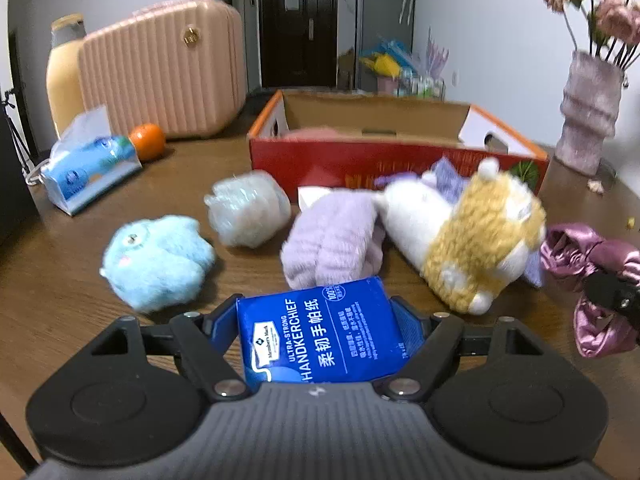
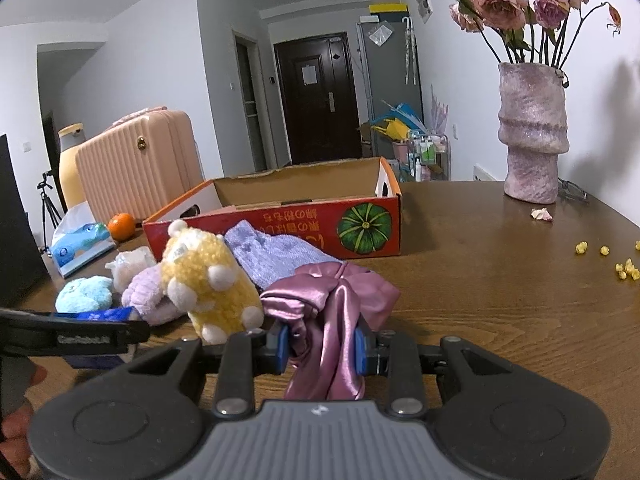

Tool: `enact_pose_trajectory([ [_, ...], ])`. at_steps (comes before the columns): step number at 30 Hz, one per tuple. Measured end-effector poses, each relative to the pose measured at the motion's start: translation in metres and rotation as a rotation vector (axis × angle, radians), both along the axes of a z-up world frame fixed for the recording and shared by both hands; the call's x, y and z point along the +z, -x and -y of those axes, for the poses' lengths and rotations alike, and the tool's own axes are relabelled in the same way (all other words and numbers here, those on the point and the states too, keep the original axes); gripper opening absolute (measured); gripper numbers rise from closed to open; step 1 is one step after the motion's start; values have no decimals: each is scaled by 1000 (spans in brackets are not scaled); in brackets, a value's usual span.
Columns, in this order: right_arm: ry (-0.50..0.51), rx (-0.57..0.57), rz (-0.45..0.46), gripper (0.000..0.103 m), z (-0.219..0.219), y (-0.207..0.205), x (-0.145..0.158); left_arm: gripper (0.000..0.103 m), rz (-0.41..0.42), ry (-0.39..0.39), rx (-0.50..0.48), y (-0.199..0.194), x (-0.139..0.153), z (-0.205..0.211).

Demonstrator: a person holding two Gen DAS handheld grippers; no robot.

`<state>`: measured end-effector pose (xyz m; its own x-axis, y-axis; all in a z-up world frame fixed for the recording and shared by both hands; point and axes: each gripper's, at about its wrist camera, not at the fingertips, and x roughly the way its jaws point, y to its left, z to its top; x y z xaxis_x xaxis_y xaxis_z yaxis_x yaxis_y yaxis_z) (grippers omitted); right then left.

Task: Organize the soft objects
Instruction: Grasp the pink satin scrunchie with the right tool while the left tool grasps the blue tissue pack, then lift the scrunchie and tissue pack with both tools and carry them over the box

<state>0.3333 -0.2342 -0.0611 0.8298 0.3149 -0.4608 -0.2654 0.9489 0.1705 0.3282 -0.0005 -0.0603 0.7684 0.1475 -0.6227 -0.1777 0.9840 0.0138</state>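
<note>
Though packet base hidden, left tool (image 1: 320, 320) clamps handkerchief packet (image 1: 320, 332); right tool (image 2: 321, 346) pinches satin bow (image 2: 332, 300).

- The left gripper (image 1: 320, 320) points forward and down, its blue pads pressed on both sides of a blue handkerchief pack (image 1: 320, 332).
- The right gripper (image 2: 322, 350) is clamped on a pink satin scrunchie (image 2: 332, 304); the left gripper sits at its nine o'clock.

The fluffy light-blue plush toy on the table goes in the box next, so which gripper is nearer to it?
Left. The left gripper, holding the blue handkerchief pack, sits just beside the fluffy light-blue plush toy; the right gripper is beyond the yellow plush.
</note>
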Motion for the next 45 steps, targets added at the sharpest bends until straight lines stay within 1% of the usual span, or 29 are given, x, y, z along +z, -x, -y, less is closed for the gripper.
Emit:
enact_pose_trajectory([
  [9,-10,4,55,30,-1,4,5,79,129,12,-1,28,26,-6],
  [15,-14,-3,83,30,-2,6,7,79,176,34,10,35,38,-15],
  [19,-27,-2,111,30,-3,8,10,79,203,30,3,37,44,-16],
  [27,-41,-4,154,30,-11,4,18,79,233,23,12,33,53,-16],
  [35,-52,-2,181,30,-19,-8,26,79,239,31,24,21,60,-22],
  [45,-64,6,210,30,-32,-29,33,79,275,35,39,-3,74,-26],
])
